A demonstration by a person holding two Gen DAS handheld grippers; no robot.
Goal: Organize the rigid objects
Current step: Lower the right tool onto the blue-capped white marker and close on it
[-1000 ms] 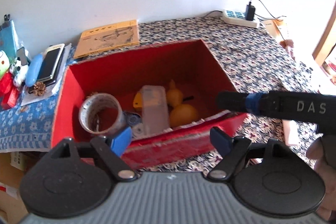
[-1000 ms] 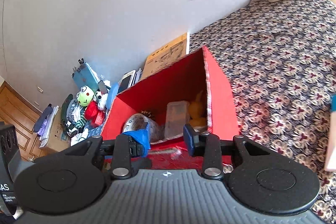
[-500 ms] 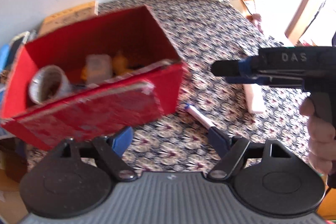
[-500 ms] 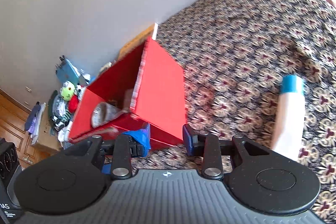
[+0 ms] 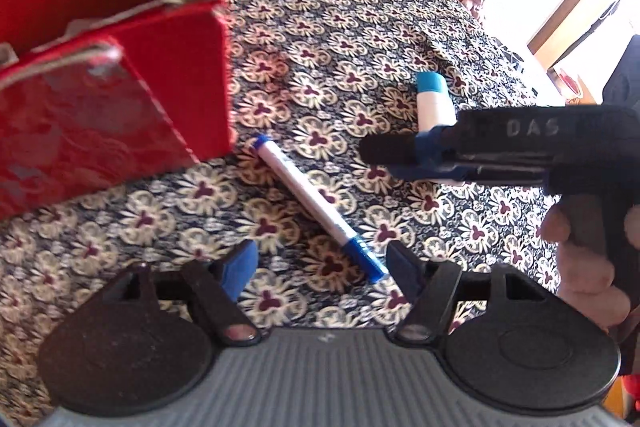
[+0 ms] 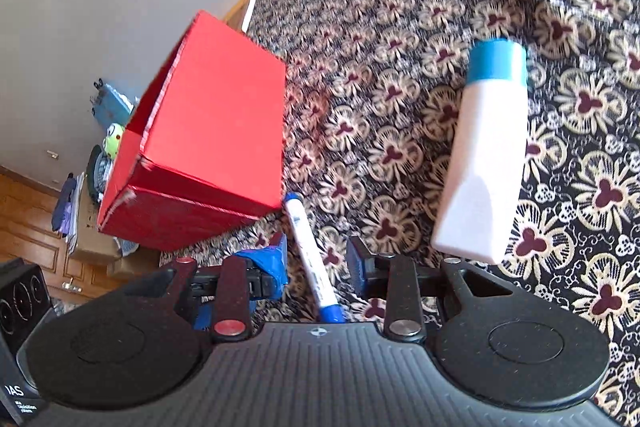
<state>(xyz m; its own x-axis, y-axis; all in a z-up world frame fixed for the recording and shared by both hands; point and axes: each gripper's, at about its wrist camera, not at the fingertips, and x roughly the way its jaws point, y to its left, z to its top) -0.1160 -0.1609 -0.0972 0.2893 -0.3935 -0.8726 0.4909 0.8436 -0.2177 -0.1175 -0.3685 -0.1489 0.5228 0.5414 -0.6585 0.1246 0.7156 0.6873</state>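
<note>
While the red box (image 5: 108, 75) sits at the far left on the patterned cloth of the counter (image 5: 328, 7), the loose things lie to its right, so the step in hand looks like a reach for the next item to put away. Just beside the box's near corner lies the marker (image 5: 312, 203), white-bodied with a blue cap, slanting toward the cameras. The left tool (image 5: 320, 263) hangs above its capped end, jaws wide apart and empty, though they have just been closing a little. Seen from the right wrist, the right tool (image 6: 316, 263) straddles the same marker: the barrel runs between its fingertips without either pad pressing on it, and these jaws too have just been narrowing. Further right lies the white bottle (image 6: 484, 163) with a blue cap, flat on the cloth and untouched.

Next, as I judge it, the right tool must sink a little further, square up across the barrel and close on it, then carry it left into the box, leaving the bottle for later.
</note>
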